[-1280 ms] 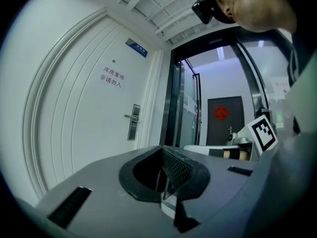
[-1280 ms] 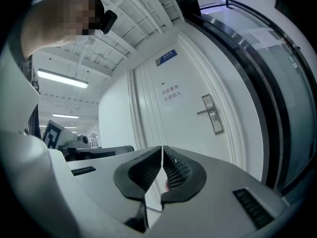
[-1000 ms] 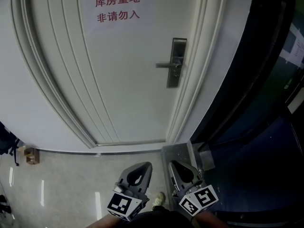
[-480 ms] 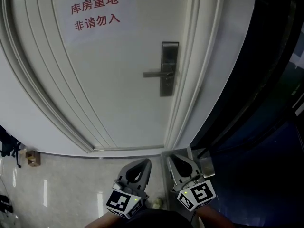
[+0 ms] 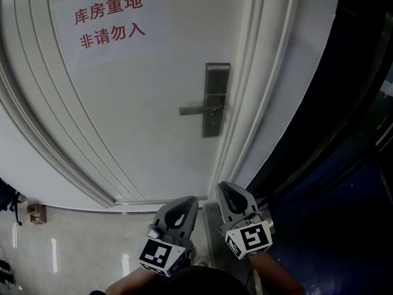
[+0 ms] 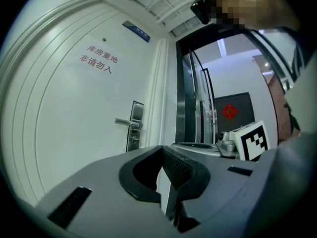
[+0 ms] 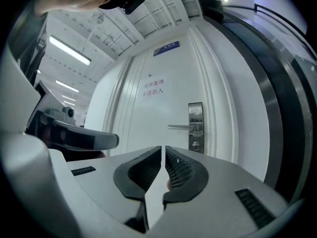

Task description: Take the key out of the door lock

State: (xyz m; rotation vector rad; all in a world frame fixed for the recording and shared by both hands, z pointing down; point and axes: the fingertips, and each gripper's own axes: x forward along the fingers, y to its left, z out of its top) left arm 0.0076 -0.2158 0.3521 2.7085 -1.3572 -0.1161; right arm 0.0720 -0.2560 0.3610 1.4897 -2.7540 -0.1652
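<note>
eng1: Lock plate (image 5: 215, 82) now sits lower-left in head view versus a second ago; both grippers higher, nearer the door (image 5: 135, 121).
eng2: Jaws?
eng1: Left gripper (image 5: 186, 201) closed, empty. Right gripper (image 5: 223, 188) the same, both well short of the lock.
eng2: Key?
eng1: Should be under the lever (image 5: 195, 109) — too small to resolve.

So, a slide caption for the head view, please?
Left gripper and right gripper, both shut, low before the white door and lock.

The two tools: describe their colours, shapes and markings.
The left tool and right tool are grey, with tapering jaws lined by black ribbed pads. Each carries a white cube printed with black square markers.
</note>
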